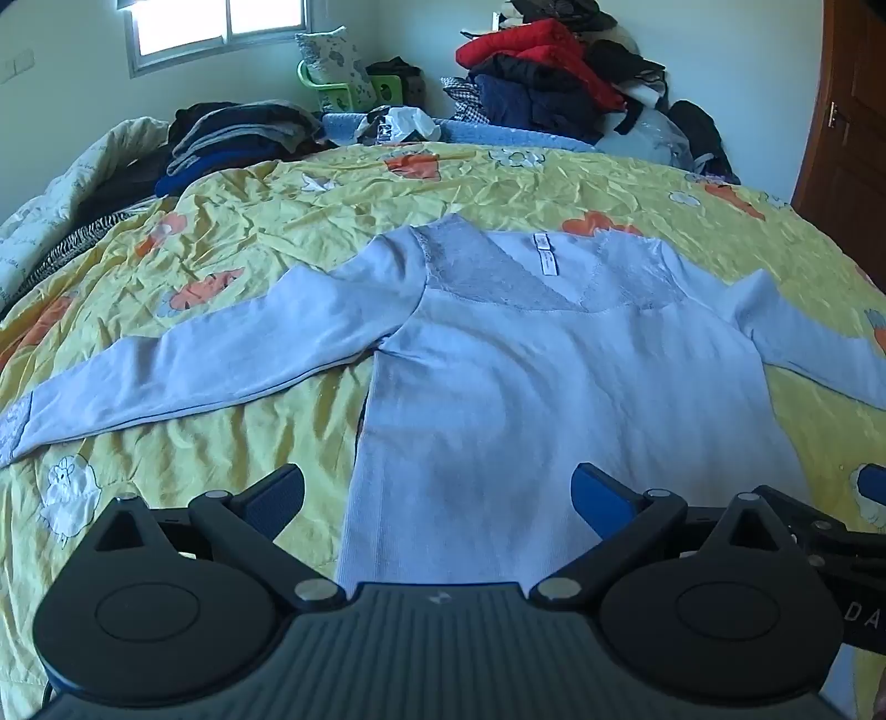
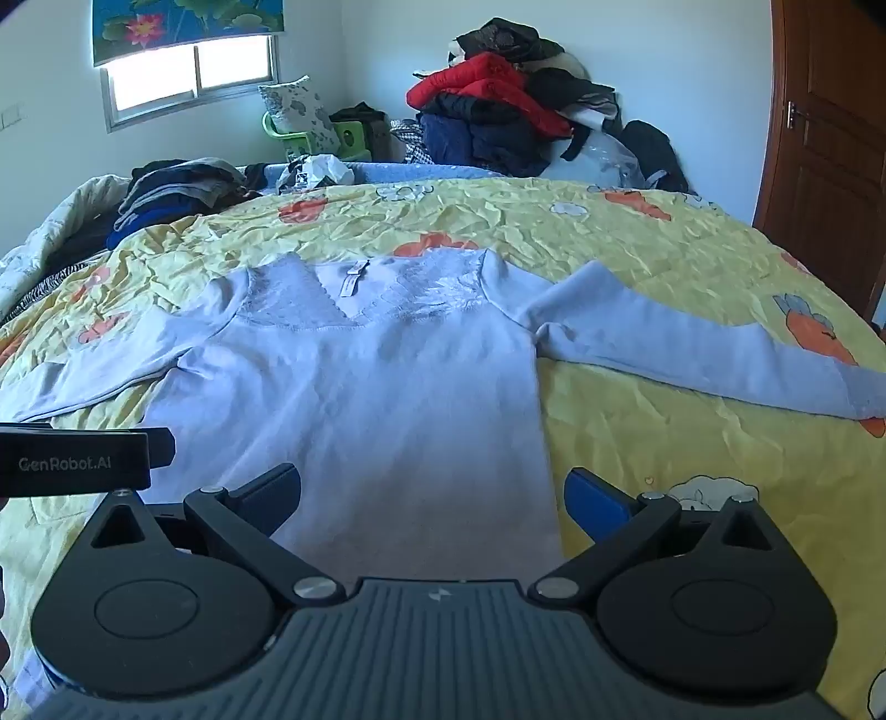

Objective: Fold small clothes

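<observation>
A light blue long-sleeved top (image 1: 554, 387) lies flat on the yellow bedspread (image 1: 277, 232), neck away from me, both sleeves spread out to the sides. It has a lace yoke and a white label at the neck. It also shows in the right wrist view (image 2: 360, 399). My left gripper (image 1: 437, 498) is open and empty, hovering over the top's lower left edge. My right gripper (image 2: 432, 498) is open and empty over the top's lower right edge. The right gripper's body shows at the right edge of the left wrist view (image 1: 830, 531); the left one shows in the right wrist view (image 2: 77, 459).
Folded dark clothes (image 1: 221, 144) are stacked at the bed's far left. A tall heap of red and dark clothes (image 1: 554, 72) stands against the far wall. A brown door (image 2: 830, 138) is on the right. A window (image 1: 221, 27) is at the back left.
</observation>
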Action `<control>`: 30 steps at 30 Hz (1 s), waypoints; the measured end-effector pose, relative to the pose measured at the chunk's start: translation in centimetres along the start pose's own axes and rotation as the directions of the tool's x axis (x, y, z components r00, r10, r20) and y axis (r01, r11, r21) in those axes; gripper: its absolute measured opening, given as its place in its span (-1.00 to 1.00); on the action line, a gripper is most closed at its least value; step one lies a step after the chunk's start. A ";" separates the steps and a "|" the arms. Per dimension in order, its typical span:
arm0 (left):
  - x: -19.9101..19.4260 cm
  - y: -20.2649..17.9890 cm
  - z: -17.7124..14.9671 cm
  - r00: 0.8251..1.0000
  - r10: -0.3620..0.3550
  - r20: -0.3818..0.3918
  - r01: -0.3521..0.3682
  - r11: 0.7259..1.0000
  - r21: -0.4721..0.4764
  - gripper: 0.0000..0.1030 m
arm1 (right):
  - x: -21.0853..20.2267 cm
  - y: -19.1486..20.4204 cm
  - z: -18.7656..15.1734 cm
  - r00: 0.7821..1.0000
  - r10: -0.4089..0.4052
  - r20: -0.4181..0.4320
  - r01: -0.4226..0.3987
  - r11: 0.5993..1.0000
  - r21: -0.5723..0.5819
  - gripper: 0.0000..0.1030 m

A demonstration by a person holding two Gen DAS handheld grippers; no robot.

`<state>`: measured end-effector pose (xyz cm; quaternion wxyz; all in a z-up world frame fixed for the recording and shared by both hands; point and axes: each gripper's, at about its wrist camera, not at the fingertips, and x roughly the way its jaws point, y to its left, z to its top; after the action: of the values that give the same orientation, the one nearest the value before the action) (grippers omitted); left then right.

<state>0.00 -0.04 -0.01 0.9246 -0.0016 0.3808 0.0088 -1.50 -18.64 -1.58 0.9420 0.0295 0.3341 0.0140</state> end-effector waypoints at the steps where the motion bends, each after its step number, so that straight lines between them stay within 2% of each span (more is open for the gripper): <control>1: 0.0 0.0 0.0 1.000 0.003 0.001 -0.003 1.000 0.002 1.00 | 0.0 0.1 0.0 1.000 0.003 0.000 -0.003 1.000 -0.004 0.99; 8: 0.1 -1.2 0.1 1.000 0.010 0.011 -0.010 1.000 0.015 1.00 | 0.1 -0.2 -0.3 1.000 0.008 0.004 -0.008 1.000 -0.016 0.99; 9: 0.1 -1.3 0.1 1.000 0.014 0.010 -0.014 1.000 0.020 1.00 | 0.4 0.3 -0.1 1.000 -0.013 0.006 0.013 1.000 -0.011 0.99; 21: 0.0 -0.3 -0.3 1.000 0.007 0.025 -0.007 1.000 0.013 1.00 | 0.2 -0.8 -0.5 1.000 -0.016 0.003 0.016 1.000 0.015 0.99; 30: 0.3 -0.2 -0.6 1.000 0.022 0.022 -0.023 1.000 0.009 1.00 | 0.3 -0.7 -0.6 1.000 -0.010 0.015 0.010 1.000 -0.012 0.99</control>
<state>-0.24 -0.25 -0.65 0.9285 0.0072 0.3708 0.0174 -1.67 -19.35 -2.29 0.9446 0.0224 0.3273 0.0112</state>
